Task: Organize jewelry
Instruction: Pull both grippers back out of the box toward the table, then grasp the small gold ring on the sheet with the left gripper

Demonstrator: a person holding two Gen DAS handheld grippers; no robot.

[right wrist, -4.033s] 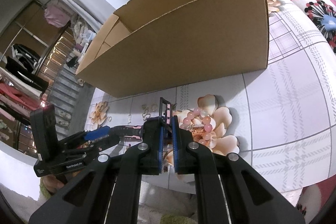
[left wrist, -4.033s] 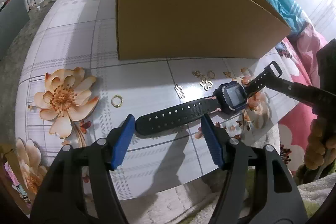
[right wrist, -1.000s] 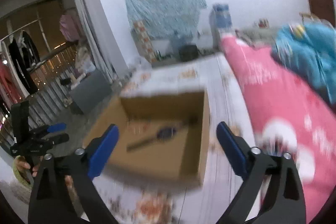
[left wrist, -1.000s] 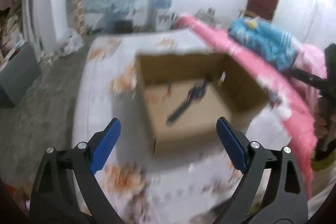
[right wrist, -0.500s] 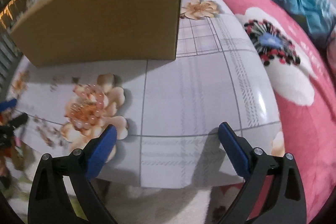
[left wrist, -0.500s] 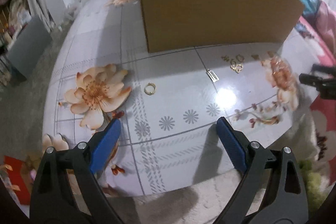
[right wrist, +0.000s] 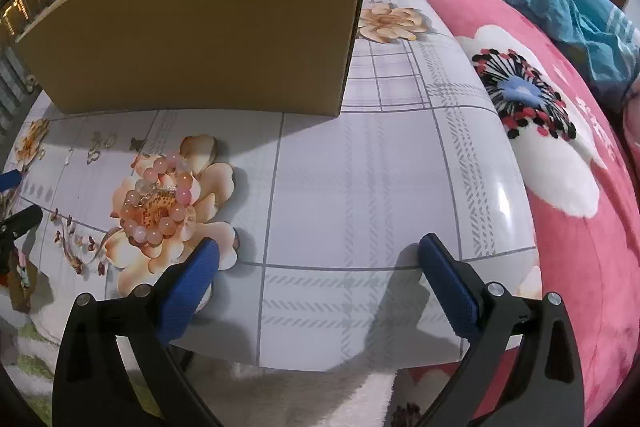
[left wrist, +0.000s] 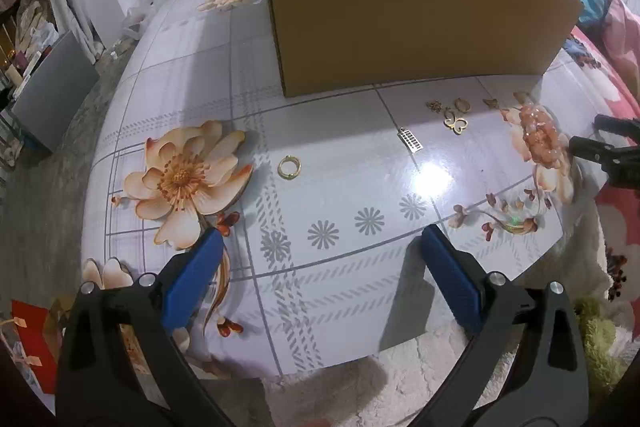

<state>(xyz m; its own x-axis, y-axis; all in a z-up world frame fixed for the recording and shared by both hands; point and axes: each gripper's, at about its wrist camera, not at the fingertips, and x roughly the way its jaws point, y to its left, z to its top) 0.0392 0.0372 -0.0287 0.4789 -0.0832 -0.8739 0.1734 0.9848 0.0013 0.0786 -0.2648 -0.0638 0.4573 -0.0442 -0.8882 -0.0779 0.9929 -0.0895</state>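
A gold ring (left wrist: 289,167) lies on the flowered table beside a printed flower. A small silver charm (left wrist: 410,139) and several gold butterfly pieces (left wrist: 455,121) lie in front of the cardboard box (left wrist: 400,11). A pink bead bracelet (left wrist: 538,135) lies at the right; it also shows in the right wrist view (right wrist: 158,201). My left gripper (left wrist: 320,283) is open and empty over the near table edge. My right gripper (right wrist: 318,287) is open and empty, to the right of the bracelet. The box (right wrist: 208,39) interior is hidden.
The table (left wrist: 340,219) ends just ahead of both grippers, above white fluffy carpet (left wrist: 360,387). A pink flowered bed (right wrist: 560,147) with a blue blanket (right wrist: 560,7) runs along the right. A grey panel (left wrist: 52,91) leans at the far left.
Four seconds ago both grippers held the black watch by its strap. One second ago it lay inside the box and both grippers were open. They have since dropped back to the table's near edge.
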